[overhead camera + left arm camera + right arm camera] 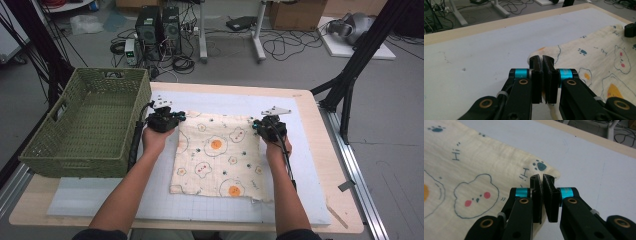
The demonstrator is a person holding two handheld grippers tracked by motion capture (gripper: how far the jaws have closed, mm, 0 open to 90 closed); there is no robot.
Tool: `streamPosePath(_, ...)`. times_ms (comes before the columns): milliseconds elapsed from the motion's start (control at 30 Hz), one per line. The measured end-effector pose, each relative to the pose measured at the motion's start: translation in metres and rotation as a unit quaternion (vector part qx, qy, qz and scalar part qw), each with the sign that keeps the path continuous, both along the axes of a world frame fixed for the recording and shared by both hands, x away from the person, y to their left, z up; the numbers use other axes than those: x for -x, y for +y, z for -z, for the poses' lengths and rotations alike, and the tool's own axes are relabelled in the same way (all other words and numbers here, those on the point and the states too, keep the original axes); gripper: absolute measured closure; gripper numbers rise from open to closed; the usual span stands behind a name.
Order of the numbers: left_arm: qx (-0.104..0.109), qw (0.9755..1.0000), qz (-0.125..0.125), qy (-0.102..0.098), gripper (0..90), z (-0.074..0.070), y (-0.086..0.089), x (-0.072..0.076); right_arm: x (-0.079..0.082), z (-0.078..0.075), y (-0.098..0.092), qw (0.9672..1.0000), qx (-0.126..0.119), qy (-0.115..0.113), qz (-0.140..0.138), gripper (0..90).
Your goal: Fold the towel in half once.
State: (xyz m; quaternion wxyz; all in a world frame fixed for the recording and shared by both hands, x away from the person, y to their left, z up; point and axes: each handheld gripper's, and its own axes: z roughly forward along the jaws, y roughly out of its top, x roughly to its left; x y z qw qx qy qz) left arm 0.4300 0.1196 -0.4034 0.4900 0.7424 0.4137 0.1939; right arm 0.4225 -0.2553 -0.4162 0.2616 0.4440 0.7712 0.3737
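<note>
A cream cloth (215, 155) printed with fried eggs, bears and paw prints lies spread flat on the white mat (305, 165). My left gripper (181, 117) sits at the cloth's far left corner. In the left gripper view its jaws (542, 58) stand together, with the cloth (599, 57) corner pinched between them. My right gripper (256, 125) is at the far right corner. The right gripper view has its jaws (542, 178) pressed together on the cloth (474, 165) corner beside a blue paw print.
A large green woven basket (85, 125) stands at the table's left, close to my left hand. The white mat covers most of the wooden table (345, 200). Beyond the far edge are cables, computer boxes and black stand legs on the floor.
</note>
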Motion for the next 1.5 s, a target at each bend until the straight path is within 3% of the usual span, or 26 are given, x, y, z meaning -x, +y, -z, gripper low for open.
streamPosePath(167, -0.015, 0.9998, 0.009, -0.006, 85.8, -0.009, 0.0, 0.009, 0.012, -0.011, -0.005, 0.9994, -0.022, -0.017, -0.022, 86.0)
streamPosePath(333, 0.001, 0.9997, 0.014, -0.02, 85.8, -0.012, 0.001, 0.023, 0.026, -0.016, -0.009, 0.999, -0.023, -0.02, -0.033, 86.0)
streamPosePath(467, 0.004, 0.9994, 0.021, -0.025, 85.8, -0.007, 0.003, 0.037, 0.04, -0.022, -0.007, 0.9981, -0.026, -0.036, -0.043, 86.0)
streamPosePath(633, 0.013, 0.9986, 0.032, -0.039, 85.7, -0.003, 0.007, 0.052, 0.058, -0.019, -0.009, 0.9975, -0.027, -0.043, -0.051, 85.8)
streamPosePath(767, 0.015, 0.9983, 0.045, -0.035, 85.5, -0.001, 0.01, 0.062, 0.071, -0.014, -0.011, 0.9972, -0.04, -0.038, -0.05, 85.6)
streamPosePath(900, 0.024, 0.9972, 0.051, -0.048, 85.5, 0.002, 0.011, 0.074, 0.083, -0.011, -0.012, 0.9968, -0.044, -0.04, -0.053, 85.5)
streamPosePath(1067, 0.031, 0.9966, 0.06, -0.048, 85.5, 0.008, 0.013, 0.087, 0.094, -0.005, -0.01, 0.9972, -0.028, -0.033, -0.062, 85.2)
streamPosePath(1300, 0.021, 0.9948, 0.085, -0.051, 85.4, 0.009, 0.01, 0.099, 0.109, -0.002, -0.008, 0.9962, -0.007, -0.026, -0.083, 84.8)
streamPosePath(1500, 0.012, 0.9942, 0.094, -0.05, 85.3, 0.011, 0.012, 0.11, 0.125, -0.004, -0.013, 0.9952, -0.006, -0.026, -0.094, 84.9)
